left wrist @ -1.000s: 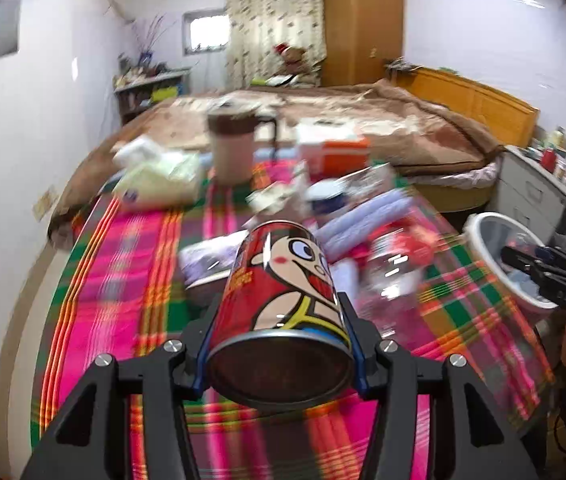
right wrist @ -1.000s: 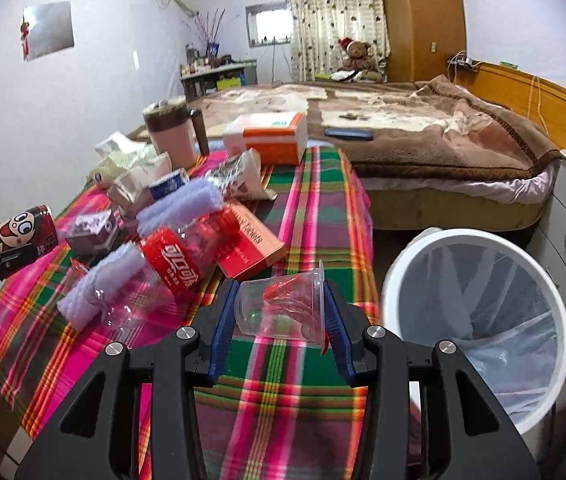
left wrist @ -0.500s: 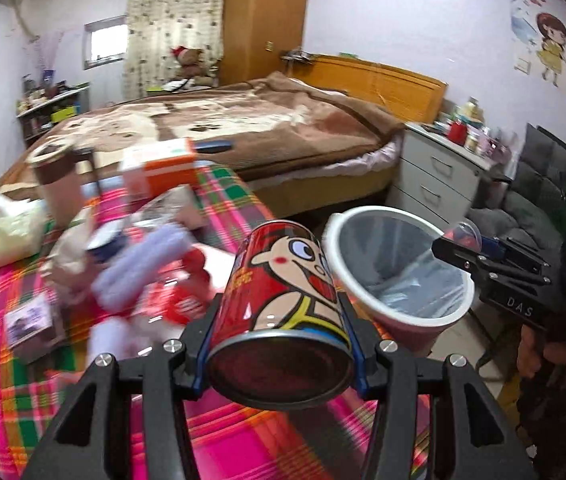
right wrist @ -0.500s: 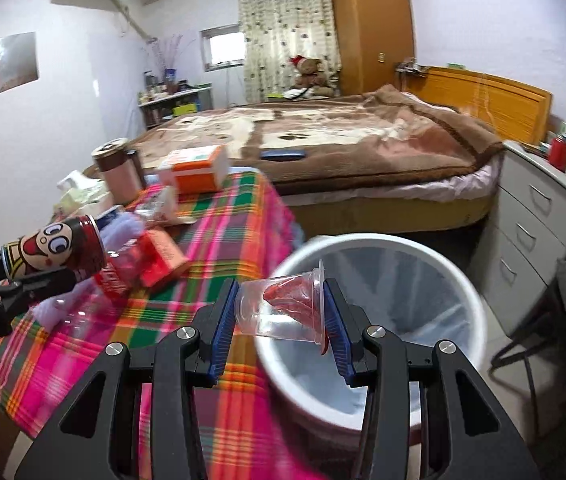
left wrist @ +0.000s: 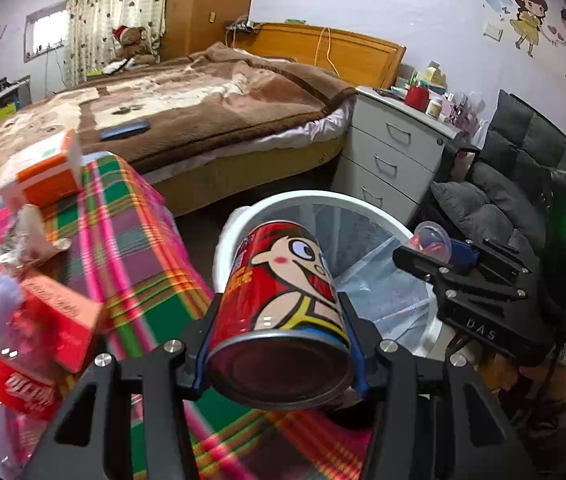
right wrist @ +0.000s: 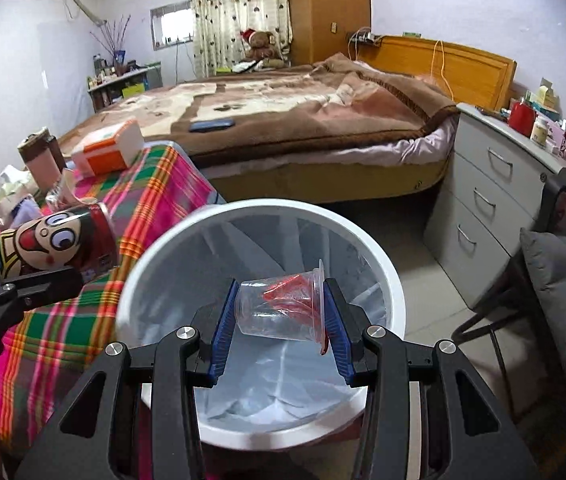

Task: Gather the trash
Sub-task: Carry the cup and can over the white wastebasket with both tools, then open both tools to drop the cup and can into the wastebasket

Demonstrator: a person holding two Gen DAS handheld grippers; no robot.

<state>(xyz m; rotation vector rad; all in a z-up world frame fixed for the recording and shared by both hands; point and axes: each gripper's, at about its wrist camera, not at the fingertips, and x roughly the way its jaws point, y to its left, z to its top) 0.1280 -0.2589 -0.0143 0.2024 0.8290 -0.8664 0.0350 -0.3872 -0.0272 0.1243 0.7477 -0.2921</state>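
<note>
Left gripper (left wrist: 279, 344) is clamped on a red cartoon can (left wrist: 283, 300), held over the table's (left wrist: 131, 248) corner right beside the white bin (right wrist: 383, 276). Right gripper (right wrist: 279, 312) is squeezing a clear plastic cup (right wrist: 283, 308) lying sideways, directly above the bin's open mouth.

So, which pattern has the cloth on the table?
Pink, green and orange plaid cloth, clearest in the right wrist view.

1. White letters "DAS" stand on the black body of the right tongs (left wrist: 435, 252), seen from the left wrist.
2. White script on the red label of the clear plastic bottle (left wrist: 23, 388) is too blurred to read.
3. Yellow characters on the red cartoon-faced can (left wrist: 283, 300) are illegible.
</note>
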